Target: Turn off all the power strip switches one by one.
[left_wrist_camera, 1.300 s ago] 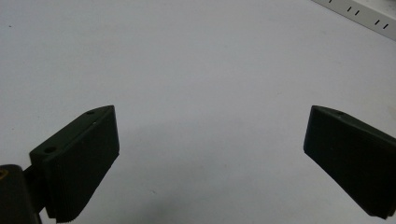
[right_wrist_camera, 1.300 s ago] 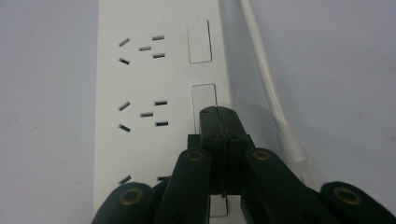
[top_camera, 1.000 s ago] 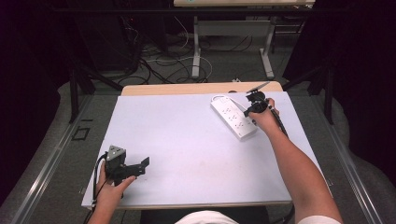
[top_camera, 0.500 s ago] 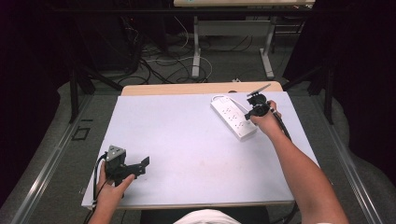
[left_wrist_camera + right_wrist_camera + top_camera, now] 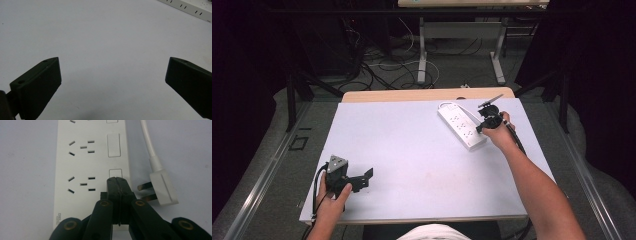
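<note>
Now my right gripper, jaws clenched together, presses a switch on the power strip near the table's far right edge; my left gripper gapes over bare tabletop.

You sit at a pale lavender-white counter with a light wood strip along its far edge. Beyond it, grey floor carries a tangle of cables. A second table's white metal legs stand farther back. Black curtains close both sides, leaving the surroundings dark.
</note>
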Demonstrator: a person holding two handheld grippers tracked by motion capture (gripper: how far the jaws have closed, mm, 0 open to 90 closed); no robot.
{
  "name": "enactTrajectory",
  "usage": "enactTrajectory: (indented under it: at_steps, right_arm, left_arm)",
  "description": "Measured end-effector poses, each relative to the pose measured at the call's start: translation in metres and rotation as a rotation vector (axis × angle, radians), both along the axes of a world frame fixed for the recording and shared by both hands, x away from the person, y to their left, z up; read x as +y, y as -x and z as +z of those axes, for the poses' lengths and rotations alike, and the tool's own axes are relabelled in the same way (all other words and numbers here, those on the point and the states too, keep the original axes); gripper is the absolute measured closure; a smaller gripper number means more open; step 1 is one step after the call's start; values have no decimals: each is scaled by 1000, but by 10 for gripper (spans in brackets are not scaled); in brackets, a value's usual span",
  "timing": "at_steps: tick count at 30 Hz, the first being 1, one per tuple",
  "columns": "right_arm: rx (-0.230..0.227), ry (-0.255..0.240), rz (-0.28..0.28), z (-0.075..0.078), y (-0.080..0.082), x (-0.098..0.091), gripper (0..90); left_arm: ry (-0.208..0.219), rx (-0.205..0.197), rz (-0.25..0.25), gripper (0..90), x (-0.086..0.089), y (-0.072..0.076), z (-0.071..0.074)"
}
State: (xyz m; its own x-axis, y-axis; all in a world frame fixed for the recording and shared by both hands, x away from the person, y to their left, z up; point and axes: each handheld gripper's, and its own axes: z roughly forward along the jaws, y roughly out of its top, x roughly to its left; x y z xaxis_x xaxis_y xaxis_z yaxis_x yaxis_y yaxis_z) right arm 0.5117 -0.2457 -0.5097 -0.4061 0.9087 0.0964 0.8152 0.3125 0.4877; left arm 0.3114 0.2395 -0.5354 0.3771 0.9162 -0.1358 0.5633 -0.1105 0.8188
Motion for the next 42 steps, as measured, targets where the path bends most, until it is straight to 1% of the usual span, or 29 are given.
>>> enactTrajectory:
  at_steps: [1,2,3,4,11,12,13,14,15,16,17,18,19,21,22,23,24,25,26,29,31,32,33,35,36,37,42]
  right_arm:
    - [-13,-10,4,-1,0,-2,900]
    - [-11,-16,-11,-1,0,-2,900]
    - [-7,-7,-16,-1,0,-3,900]
    - [-15,-10,-16,-1,-1,-4,900]
    - [-28,-15,-16,-2,-2,-5,900]
    - [-33,-27,-10,-2,-3,-6,900]
    - [-12,-22,-15,-1,-2,-5,900]
    - [-10,-17,-13,0,-2,-6,900]
    - [-16,-24,-14,-1,-2,-6,900]
    - [-32,-29,-17,-2,-2,-6,900]
    - [-34,-28,-19,-2,-2,-6,900]
    - [-29,-51,-33,-3,-3,-6,900]
    - [-29,-51,-33,-3,-3,-6,900]
    - [-12,-62,-33,-3,-4,-4,900]
    - [-22,-58,-27,-3,-4,-2,900]
    - [-16,-53,-22,-3,-4,-1,900]
    - [-35,-52,-17,-4,-5,1,900]
    - [-23,-45,-21,-4,-5,1,900]
    - [-16,-53,-28,-4,-5,2,900]
    - [-17,-71,-40,-4,-6,2,900]
    - [-12,-65,-36,-4,-6,1,900]
    - [-6,-69,-31,-4,-6,0,900]
    - [7,-59,-33,-3,-6,0,900]
    - [2,-61,-34,-3,-6,-1,900]
    - [-7,-75,-43,-4,-7,0,900]
    - [-7,-77,-43,-4,-7,-1,900]
    - [-11,-75,-39,-4,-7,-1,900]
  left_arm:
    - [-1,2,-1,2,0,0,0]
    - [-2,6,-2,2,0,0,0]
    - [-1,10,-2,2,0,0,0]
    - [-2,10,-2,2,0,0,0]
    - [-5,8,-3,2,0,-1,-1]
    - [-5,9,-3,2,0,-1,-1]
    - [-5,9,-4,2,0,-1,-1]
    - [-7,8,-4,2,-1,-1,-1]
    - [-6,6,-3,2,-1,-1,-1]
    - [-6,6,-3,2,-1,-1,-1]
    - [-5,5,-2,2,-1,-1,-1]
    - [-7,7,-3,2,-1,-1,-1]
    - [-7,7,-3,2,0,-1,-1]
    - [-9,9,-4,2,0,-1,0]
    - [-8,9,-4,2,1,-1,0]
    - [-8,9,-4,2,1,-1,-1]
    - [-7,7,-3,2,1,-1,-1]
    - [-7,7,-4,2,1,-1,-1]
    - [-6,7,-4,2,1,-1,-1]
    - [-4,10,-6,2,0,0,-1]
    - [-4,8,-6,2,1,-1,-1]
    - [-5,8,-6,2,1,-1,-1]
    - [-3,9,-4,2,1,-1,-1]
    - [-5,10,-5,2,1,-1,-1]
    - [-5,10,-6,2,1,-1,-1]
    - [-3,10,-6,2,1,-1,-1]
    - [-3,13,-6,2,0,-1,-1]
